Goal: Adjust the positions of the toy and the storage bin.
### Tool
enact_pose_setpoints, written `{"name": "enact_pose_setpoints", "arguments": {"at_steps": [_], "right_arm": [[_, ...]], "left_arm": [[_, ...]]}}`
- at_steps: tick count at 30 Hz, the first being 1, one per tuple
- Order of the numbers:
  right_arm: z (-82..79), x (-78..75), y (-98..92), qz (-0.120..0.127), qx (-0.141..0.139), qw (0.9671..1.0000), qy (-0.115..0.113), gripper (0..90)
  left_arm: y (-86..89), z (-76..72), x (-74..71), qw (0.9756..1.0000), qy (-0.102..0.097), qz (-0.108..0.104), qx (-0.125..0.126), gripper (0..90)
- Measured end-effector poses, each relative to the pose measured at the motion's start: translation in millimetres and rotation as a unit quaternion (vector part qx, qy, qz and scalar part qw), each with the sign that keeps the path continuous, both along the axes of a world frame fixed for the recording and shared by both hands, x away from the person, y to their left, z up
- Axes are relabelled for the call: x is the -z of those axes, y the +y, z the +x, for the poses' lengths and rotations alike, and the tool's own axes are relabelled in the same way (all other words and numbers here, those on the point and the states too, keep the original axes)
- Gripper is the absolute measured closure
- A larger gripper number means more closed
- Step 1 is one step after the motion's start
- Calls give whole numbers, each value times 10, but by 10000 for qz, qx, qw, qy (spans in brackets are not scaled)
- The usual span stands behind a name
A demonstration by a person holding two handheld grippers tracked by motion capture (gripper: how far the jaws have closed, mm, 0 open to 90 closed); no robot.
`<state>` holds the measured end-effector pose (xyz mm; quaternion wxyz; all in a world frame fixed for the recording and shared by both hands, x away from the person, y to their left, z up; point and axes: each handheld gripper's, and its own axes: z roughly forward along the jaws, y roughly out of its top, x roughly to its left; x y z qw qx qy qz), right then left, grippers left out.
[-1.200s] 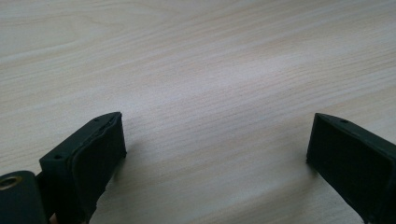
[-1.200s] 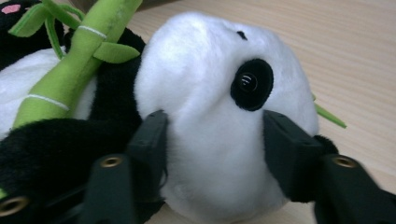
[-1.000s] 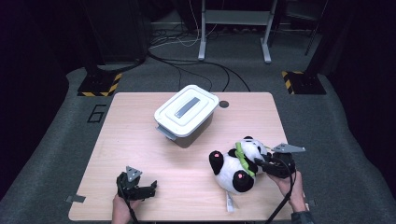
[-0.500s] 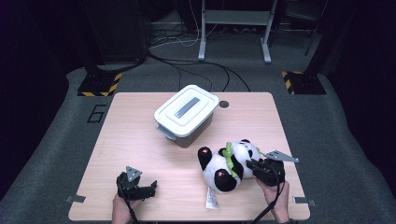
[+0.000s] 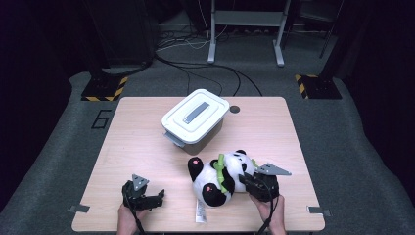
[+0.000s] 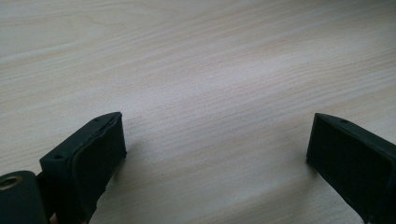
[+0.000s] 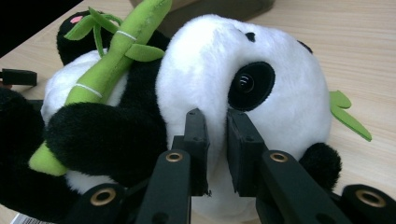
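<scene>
A plush panda with a green bamboo stalk lies on its back at the front right of the wooden table. My right gripper is shut on the white fur of the panda's head; in the right gripper view its jaws pinch the fur just below the black eye patch. A white paper tag trails from the toy toward the front edge. My left gripper rests at the front left, open, with bare wood between its jaws.
A white lidded storage box stands at the table's middle, just behind the panda. A dark round hole sits in the tabletop to its right. Cables and stand legs lie on the floor beyond the far edge.
My right gripper has dragged the panda leftward and toward the front edge, turning it so its feet point left. The left gripper has stayed put.
</scene>
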<state>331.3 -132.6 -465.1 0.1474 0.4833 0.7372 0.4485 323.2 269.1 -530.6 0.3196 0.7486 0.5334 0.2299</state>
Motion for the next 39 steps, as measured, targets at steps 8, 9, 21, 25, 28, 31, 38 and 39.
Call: {"name": "enact_pose_setpoints", "arguments": {"at_steps": [8, 9, 21, 25, 28, 31, 38, 39], "right_arm": [[-18, 10, 224, 9, -154, 9999, -22, 768], [-19, 12, 260, 17, -180, 9998, -28, 767], [-5, 32, 683, -24, -618, 9981, -78, 739], [-21, -9, 624, -87, -698, 9971, -279, 515], [-43, -53, 497, -204, -533, 9972, -474, 302], [-42, -76, 351, -121, -467, 9974, -530, 232], [32, 71, -301, -321, 167, 9982, -480, 147], [32, 71, -301, -321, 167, 9982, -480, 147]], "left_arm": [[2, -1, -4, 10000, 27, 9, 12, 44], [2, -1, -4, 10000, 27, 10, 12, 44], [-4, 1, 3, 10000, -19, -34, -25, 44], [-4, 2, 2, 10000, -16, -30, -38, 43], [-1, -1, 2, 10000, -10, -20, -89, 34], [-1, -7, 2, 9999, -3, -26, -120, 24], [47, -36, -71, 9998, -14, -46, -179, 19], [47, -36, -71, 9998, -14, -46, -179, 19]]}}
